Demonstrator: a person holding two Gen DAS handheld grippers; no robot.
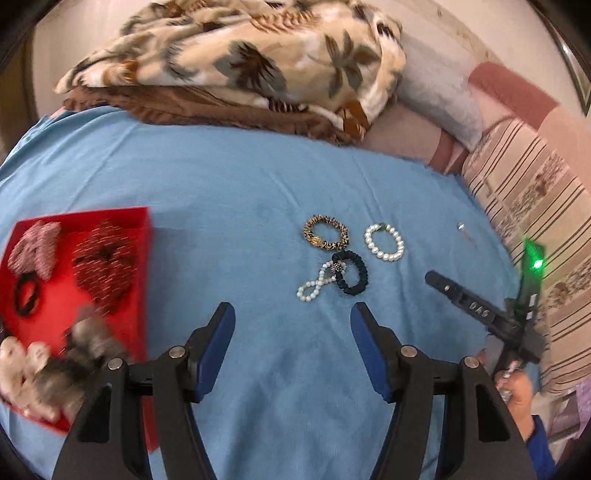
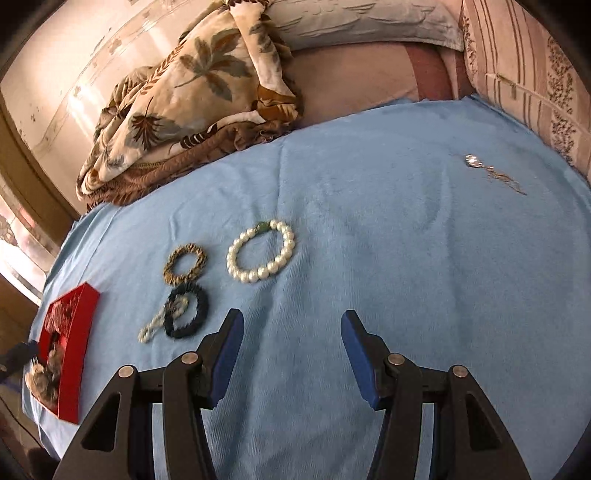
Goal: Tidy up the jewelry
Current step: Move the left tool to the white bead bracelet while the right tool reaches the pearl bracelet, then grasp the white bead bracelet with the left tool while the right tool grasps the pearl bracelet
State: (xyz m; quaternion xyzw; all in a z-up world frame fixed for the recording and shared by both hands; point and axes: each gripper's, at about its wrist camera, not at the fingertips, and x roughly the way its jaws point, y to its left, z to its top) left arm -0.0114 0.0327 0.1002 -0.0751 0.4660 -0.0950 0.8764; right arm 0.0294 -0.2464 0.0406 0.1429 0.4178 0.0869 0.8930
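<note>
On the blue cloth (image 1: 240,192) lie a leopard-print scrunchie (image 1: 325,232), a large-bead pearl bracelet (image 1: 384,242), a black scrunchie (image 1: 350,272) and a small pearl bracelet (image 1: 316,283) overlapping it. A red box (image 1: 66,295) at the left holds hair bows and scrunchies. My left gripper (image 1: 292,314) is open and empty, short of the jewelry. My right gripper (image 2: 291,321) is open and empty, right of the black scrunchie (image 2: 186,312) and below the pearl bracelet (image 2: 261,251). A silver pendant chain (image 2: 491,171) lies far right. The red box (image 2: 68,347) shows at the left.
A folded floral blanket (image 1: 236,62) lies at the far edge of the cloth. Striped cushions (image 1: 532,206) border the right side, a pale pillow (image 2: 365,22) the back. The right gripper's body (image 1: 480,314) with a green light shows at the right in the left wrist view.
</note>
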